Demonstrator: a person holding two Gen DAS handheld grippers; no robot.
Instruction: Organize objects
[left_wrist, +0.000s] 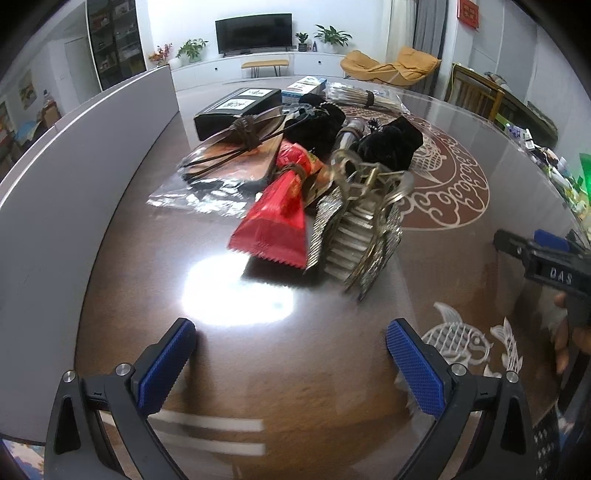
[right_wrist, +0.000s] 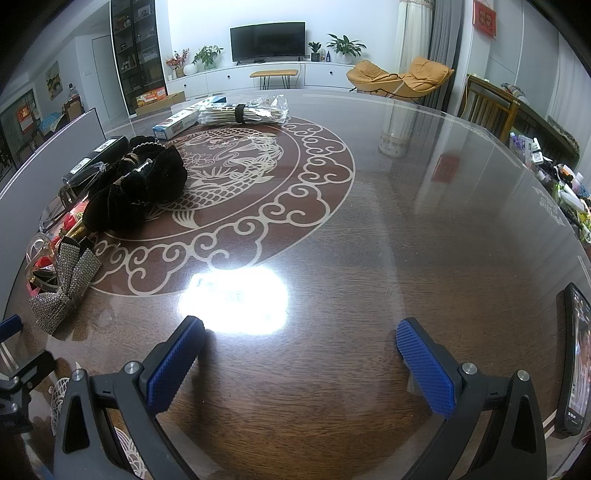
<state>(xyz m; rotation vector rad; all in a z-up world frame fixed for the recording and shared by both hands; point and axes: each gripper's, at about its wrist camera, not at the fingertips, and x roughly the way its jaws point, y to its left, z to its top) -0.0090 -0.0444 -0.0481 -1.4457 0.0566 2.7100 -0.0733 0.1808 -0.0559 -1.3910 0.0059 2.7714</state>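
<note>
Hovering low over the glossy dark wood-grain bench (left_wrist: 295, 369), the left hand-held gripper (left_wrist: 291, 363) has its two blue, ribbed rubber pads spread wide with nothing between them, and the right hand-held gripper (right_wrist: 301, 363) is likewise wide apart and empty above a bare stretch of the same surface. In the left wrist view a heap of small things lies ahead of the fingers: a red crinkled foil packet (left_wrist: 277, 221) with a saw-tooth edge nearest, and just beside it, touching, a sparkling rhinestone bow hair clip (left_wrist: 354, 236) with a comb-like toothed metal part. Behind these sit a soft black velvet scrunchie (left_wrist: 391, 144), a flat clear plastic bag (left_wrist: 207, 192) with dark contents, a brown cord bundle (left_wrist: 243, 136) knotted around the middle, and a matte black rectangular box (left_wrist: 240, 109) with white labels. Farther back lie a blue-and-white carton (left_wrist: 304, 88) and a clear packet of pale sticks (left_wrist: 365, 98) banded in black. From the right wrist view the same heap sits at the left edge, the bow hair clip (right_wrist: 64, 284) nearest, beside a pale inlaid ring of cloud scrolls (right_wrist: 280, 206) in the bench top. A dark phone (right_wrist: 572, 358) lies at the far right edge, well apart from the heap. A grey panel (left_wrist: 74, 155) curves along the left side
</note>
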